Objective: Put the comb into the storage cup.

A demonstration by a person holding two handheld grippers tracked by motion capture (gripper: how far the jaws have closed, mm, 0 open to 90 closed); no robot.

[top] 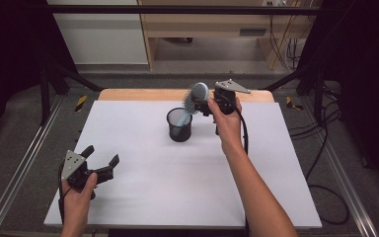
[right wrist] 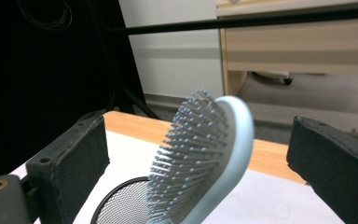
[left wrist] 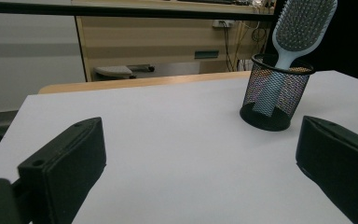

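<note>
Forearms rise from the bottom edge, one to each gripper over the white counter (top: 143, 148).

Lower left of the high view, the left hand (top: 77, 193) holds the left gripper (top: 102, 160) low over the counter, fingers spread and empty. Right of centre, the right forearm stretches far up the frame; the right gripper (top: 201, 106) sits beside the pale blue hairbrush (top: 196, 96), fingers released either side of its bristled head, not touching. Its handle stands tilted in the black mesh cup (top: 179, 126) at upper centre.
</note>
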